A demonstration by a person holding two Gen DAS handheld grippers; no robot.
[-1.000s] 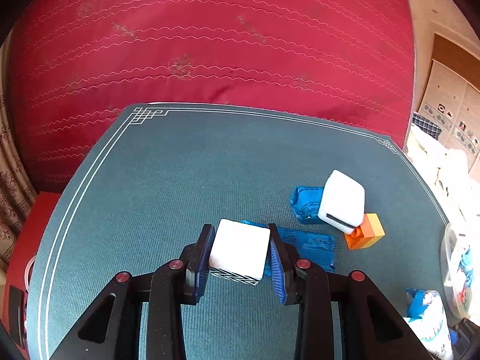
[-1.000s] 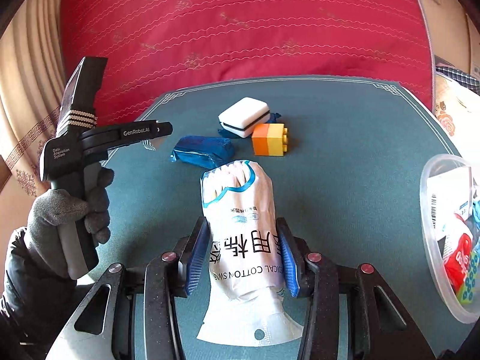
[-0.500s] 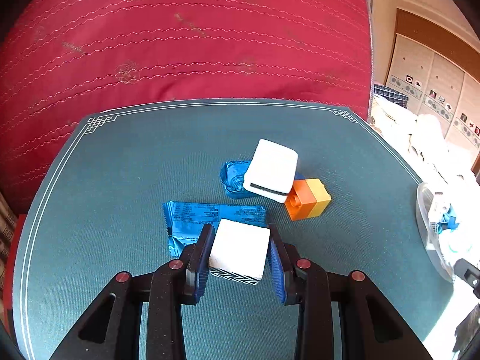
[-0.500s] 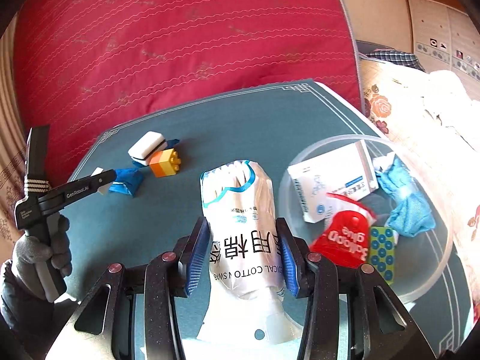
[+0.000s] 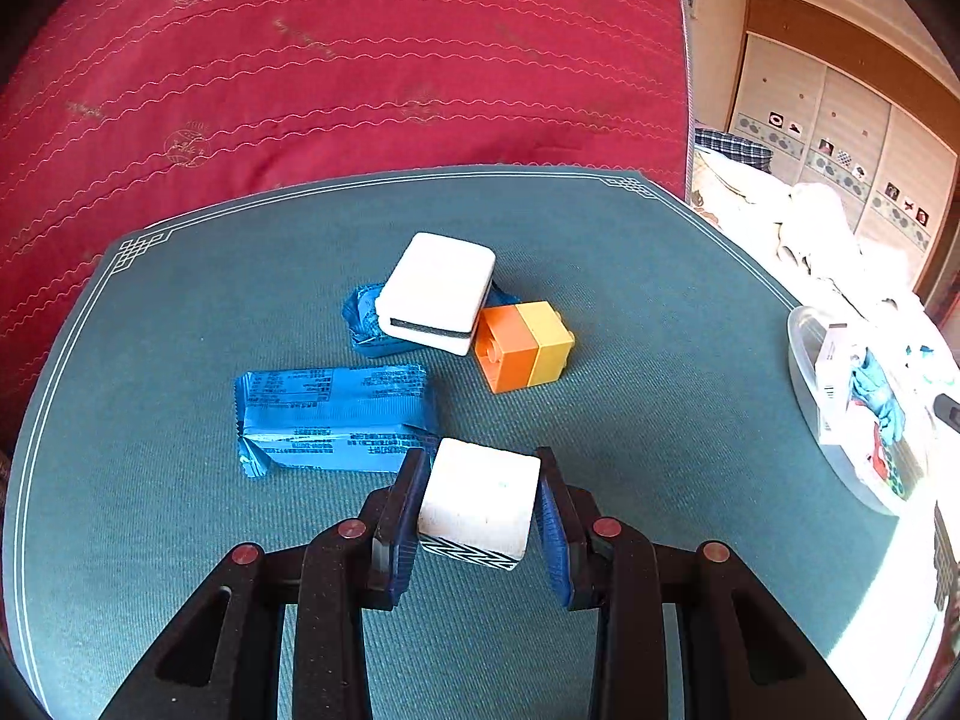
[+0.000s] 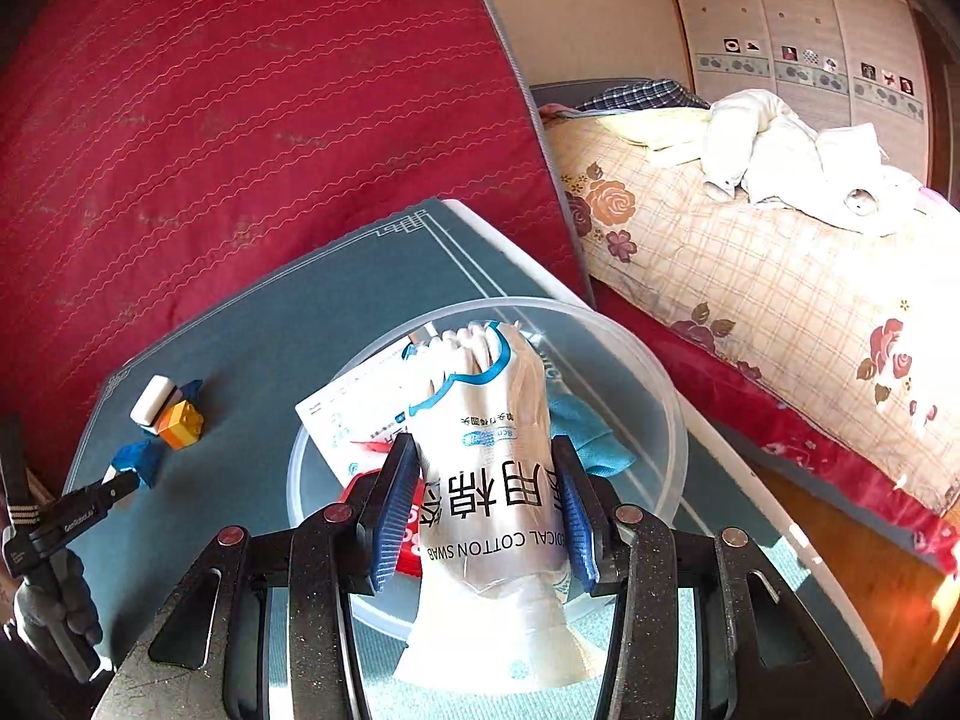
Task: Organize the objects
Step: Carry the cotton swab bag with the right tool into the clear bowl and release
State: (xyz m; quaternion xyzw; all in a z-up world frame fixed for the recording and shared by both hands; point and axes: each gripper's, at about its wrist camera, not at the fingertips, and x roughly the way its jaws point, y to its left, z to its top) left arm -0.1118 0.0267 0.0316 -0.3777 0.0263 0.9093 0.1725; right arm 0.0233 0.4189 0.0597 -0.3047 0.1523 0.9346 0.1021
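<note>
Above a clear plastic bowl (image 6: 654,360) on the teal table mat (image 5: 180,312), cotton swab bag (image 6: 486,450) clamped in right gripper (image 6: 486,504), left gripper (image 5: 480,510) clamped on white cube (image 5: 480,495), red quilt (image 5: 300,60) behind, floral bed (image 6: 750,288) beside.

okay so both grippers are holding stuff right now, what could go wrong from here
The cotton swab bag in the right gripper hangs over the clear bowl, which already holds things; dropped carelessly, it might catch the rim.

The left gripper holds a white cube low above the blue wrapper and could snag it.
</note>
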